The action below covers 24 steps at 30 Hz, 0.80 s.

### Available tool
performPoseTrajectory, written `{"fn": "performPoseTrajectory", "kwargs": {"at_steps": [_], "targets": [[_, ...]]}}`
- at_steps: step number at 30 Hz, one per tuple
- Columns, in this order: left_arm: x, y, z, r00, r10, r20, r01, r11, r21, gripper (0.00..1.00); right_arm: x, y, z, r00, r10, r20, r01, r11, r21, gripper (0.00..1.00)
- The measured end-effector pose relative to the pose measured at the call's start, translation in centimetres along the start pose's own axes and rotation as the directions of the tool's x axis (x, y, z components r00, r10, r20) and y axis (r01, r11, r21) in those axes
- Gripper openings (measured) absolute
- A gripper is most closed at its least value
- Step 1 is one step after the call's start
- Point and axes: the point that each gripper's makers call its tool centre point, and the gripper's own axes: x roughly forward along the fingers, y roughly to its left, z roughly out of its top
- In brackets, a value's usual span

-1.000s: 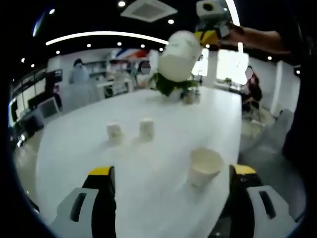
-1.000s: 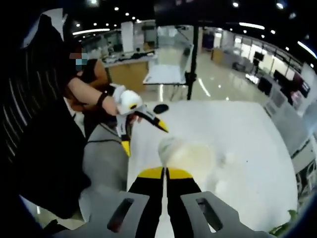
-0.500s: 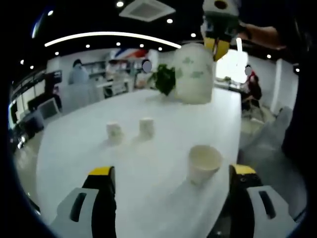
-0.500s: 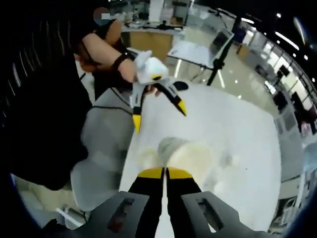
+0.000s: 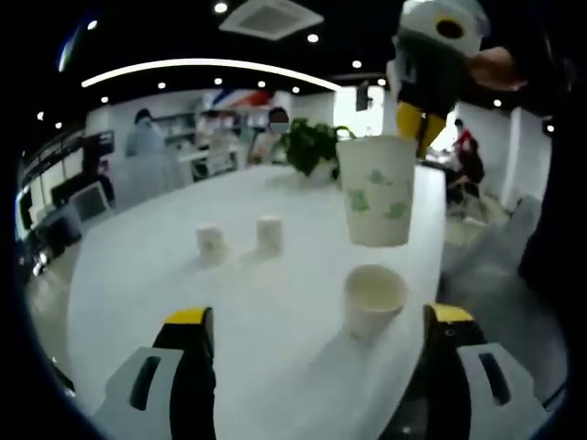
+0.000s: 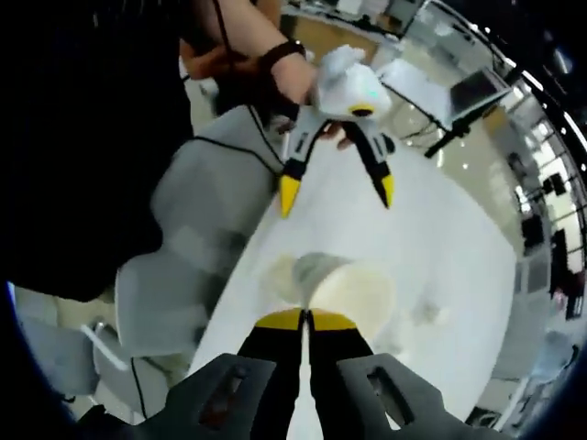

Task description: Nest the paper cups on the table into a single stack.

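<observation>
Four cups: all visible in the left gripper view, on or above the white table (image 5: pixel 147 275).
Held cup (image 5: pixel 376 190): upright, mouth up, white with green printed marks; hangs in the air directly over the open cup, apart from it.
Open cup (image 5: pixel 372 300): stands upright on the table near its right edge, mouth up, between the left gripper's two jaws as seen from that camera.
Far cups: two small cups, one (image 5: pixel 210 242) and another (image 5: pixel 269 233), stand side by side farther back on the table, well apart from the open cup.
Right gripper (image 6: pixel 306 320): jaws pressed together on the rim wall of the held cup (image 6: pixel 353 291); in the left gripper view it (image 5: pixel 417 124) comes down from the upper right, yellow tips at the cup's rim, a hand (image 5: pixel 495 66) behind it.
Left gripper (image 5: pixel 316 321): jaws spread wide, nothing between them; both yellow-tipped jaws rise from the bottom of its own view, over the table's near part. In the right gripper view it (image 6: pixel 335 188) appears ahead, jaws splayed apart, gripped by a hand (image 6: pixel 303 78) with a dark wristband.
Plant (image 5: pixel 312 147): green leaves at the table's far end, behind the held cup.
Chair (image 6: pixel 202 229): grey, just beside the table's edge, in the right gripper view.
Background: ceiling lights and distant people in an open room; detail too blurred to tell.
</observation>
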Motion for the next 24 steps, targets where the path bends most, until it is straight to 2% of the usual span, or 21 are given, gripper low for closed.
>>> {"fn": "performPoseTrajectory", "kwargs": {"at_steps": [4,6,15,24], "targets": [[-0.2,-0.1,-0.2,1.000,0.002,-0.003,-0.002,1.000,0.001,0.95,0.6,0.4,0.0,1.000,0.007,0.005,-0.007,1.000,-0.006,0.00],[-0.2,-0.1,-0.3,1.000,0.002,-0.004,-0.002,1.000,0.000,0.95,1.1,0.7,-0.2,1.000,0.013,-0.017,-0.013,1.000,-0.028,0.00],[-0.2,-0.2,-0.6,1.000,0.002,-0.006,-0.002,1.000,-0.005,0.95,2.4,1.4,-0.1,0.999,0.026,-0.035,-0.028,0.997,-0.075,0.00],[-0.1,-0.2,-0.8,1.000,0.002,-0.011,-0.002,1.000,0.000,0.95,3.7,1.5,-0.2,0.996,0.010,-0.086,-0.023,0.987,-0.159,0.00]]}}
